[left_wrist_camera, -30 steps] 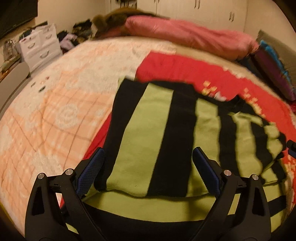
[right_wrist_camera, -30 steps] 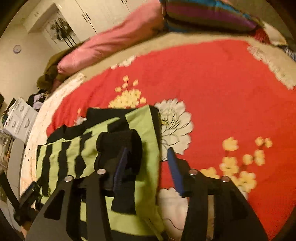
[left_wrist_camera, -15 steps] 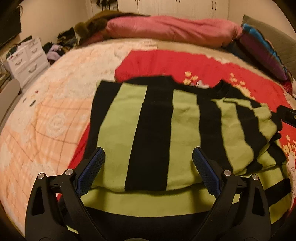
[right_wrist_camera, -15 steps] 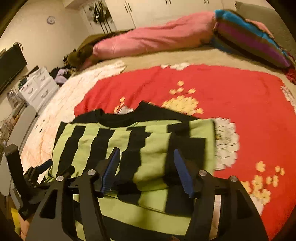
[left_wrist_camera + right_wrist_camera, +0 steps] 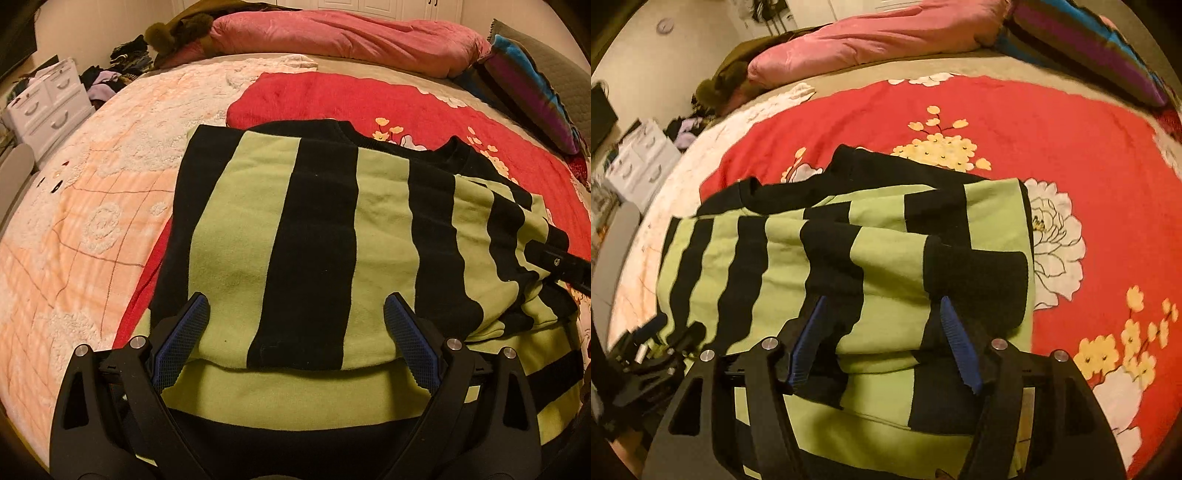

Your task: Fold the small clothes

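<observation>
Right tongs (image 5: 882, 306) have slid from the sweater's 3 o'clock edge in over the cloth since a second ago, and the jaws have just been opening; the sleeve cuff that sat between them is now lying free on the stack. Left tongs (image 5: 295, 306) are barely shifting, jaws spread wide as before.

Right tongs now: blue pads (image 5: 956, 347) are standing apart over the folded sleeve (image 5: 886, 266), cloth showing between them, no pinch visible. Cannot tell if the tips are touching the fabric.

Left tongs: pads (image 5: 410, 339) are straddling the near folded edge of the striped sweater (image 5: 306, 236), nothing clamped. The right tongs' black body is poking into the left view at 3 o'clock; the left tongs are showing in the right view at 8 o'clock.

The sweater, green and black stripes, is lying folded on the bed, mostly on the red floral blanket (image 5: 1052, 147), its 9 o'clock edge close to the peach quilt (image 5: 92, 206). The collar is pointing to 12 o'clock and a lower layer is sticking out at 6 o'clock.

Further out: the pink duvet (image 5: 351, 37) is bunched at 12 o'clock, a striped pillow (image 5: 532, 88) is lying at 2 o'clock, and white drawers (image 5: 48, 107) are standing at 10 o'clock off the bed.
</observation>
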Tool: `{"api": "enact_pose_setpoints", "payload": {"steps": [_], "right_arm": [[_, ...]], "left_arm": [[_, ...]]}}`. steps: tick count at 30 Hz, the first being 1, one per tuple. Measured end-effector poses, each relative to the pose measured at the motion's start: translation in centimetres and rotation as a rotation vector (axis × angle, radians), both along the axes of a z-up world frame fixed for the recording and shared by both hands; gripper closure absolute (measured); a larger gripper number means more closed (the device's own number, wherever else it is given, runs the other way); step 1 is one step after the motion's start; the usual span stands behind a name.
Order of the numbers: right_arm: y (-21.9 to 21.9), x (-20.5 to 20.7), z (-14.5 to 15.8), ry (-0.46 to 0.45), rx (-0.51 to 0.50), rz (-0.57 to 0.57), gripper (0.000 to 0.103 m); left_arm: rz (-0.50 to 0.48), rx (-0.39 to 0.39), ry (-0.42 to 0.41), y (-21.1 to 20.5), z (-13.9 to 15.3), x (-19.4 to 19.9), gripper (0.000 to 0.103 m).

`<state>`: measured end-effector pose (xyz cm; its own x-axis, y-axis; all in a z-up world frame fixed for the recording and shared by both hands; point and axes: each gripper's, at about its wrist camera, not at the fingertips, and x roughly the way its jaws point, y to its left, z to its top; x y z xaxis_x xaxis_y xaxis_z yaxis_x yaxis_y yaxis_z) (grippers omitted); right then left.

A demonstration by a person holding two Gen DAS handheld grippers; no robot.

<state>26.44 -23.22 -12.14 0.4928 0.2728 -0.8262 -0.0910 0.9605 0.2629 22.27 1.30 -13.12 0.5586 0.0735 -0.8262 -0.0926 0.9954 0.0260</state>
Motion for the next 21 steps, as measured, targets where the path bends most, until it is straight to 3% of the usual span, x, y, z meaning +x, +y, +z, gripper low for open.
{"api": "enact_pose_setpoints", "payload": {"steps": [5, 9, 21], "right_arm": [[-0.3, -0.4, 0.6, -0.012, 0.034, -0.008, 0.041], [-0.9, -1.2, 1.8, -0.047, 0.071, -0.028, 0.025], [-2.0, -2.0, 4.0, -0.093, 0.108, -0.066, 0.025]], "left_arm": [[0.001, -0.013, -0.011, 0.1, 0.3, -0.1, 0.014], [0.001, -0.027, -0.033, 0.3, 0.9, -0.3, 0.014], [-0.006, -0.037, -0.085, 0.5, 2.6, -0.8, 0.014]]}}
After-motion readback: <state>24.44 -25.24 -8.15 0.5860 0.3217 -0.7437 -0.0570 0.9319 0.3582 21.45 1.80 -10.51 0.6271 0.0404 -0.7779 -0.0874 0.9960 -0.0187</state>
